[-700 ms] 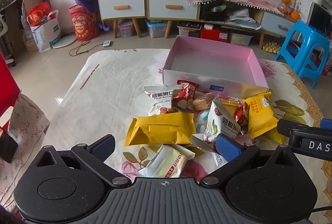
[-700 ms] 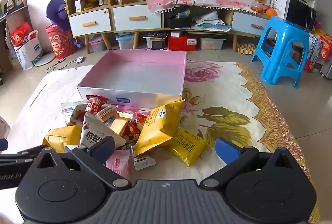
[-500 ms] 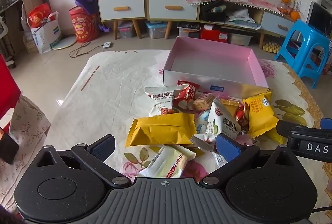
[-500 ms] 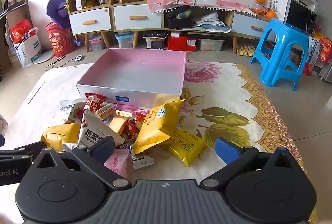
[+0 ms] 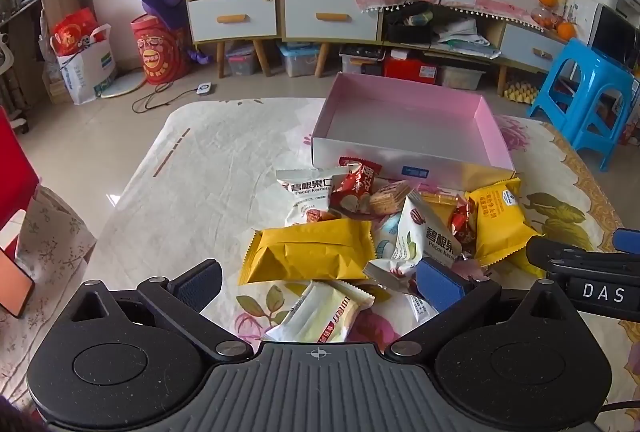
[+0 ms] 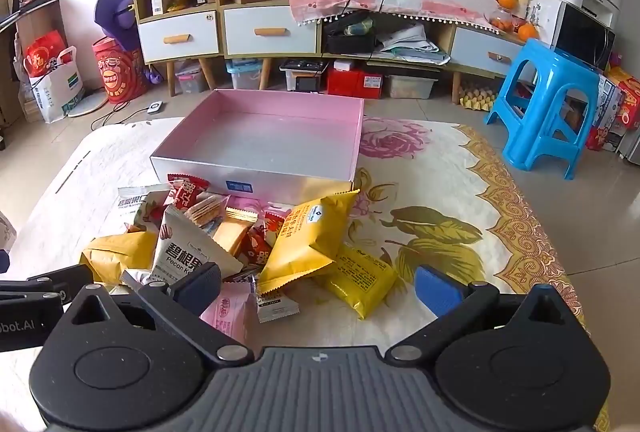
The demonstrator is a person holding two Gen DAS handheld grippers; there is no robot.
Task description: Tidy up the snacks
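Both tools are hanging above the near edge of the snack pile (image 5: 384, 232), tilted down toward it, and both are released: the left gripper (image 5: 318, 282) is standing with its jaws spread wide and nothing between the pads, and the right gripper (image 6: 316, 286) is the same. The snacks are lying heaped on the flowered cloth (image 6: 440, 192) just in front of the pink box (image 6: 260, 136), which is sitting empty and touching the far side of the pile.

The step in hand looks like the first pick. It is worth taking loose packets off the top and edges first, since pulling a buried one is likely to be dragging its neighbours along. For the left side, the cream packet (image 5: 320, 312) is lying nearest, almost under the jaws and clear of the heap (the large yellow pack (image 5: 308, 252) just beyond it is wider and may be filling the jaws nearly completely). For the right side, the small yellow pack (image 6: 360, 280) is lying flat at the pile's right edge, partly under the tilted yellow bag (image 6: 308, 236).

Closing across the short width of a packet, near its middle, should be keeping it from swinging. The foil is slippery and the contents crushable, so a gentle squeeze is advisable. The two tools are hovering close side by side, so working one at a time is avoiding a clash.
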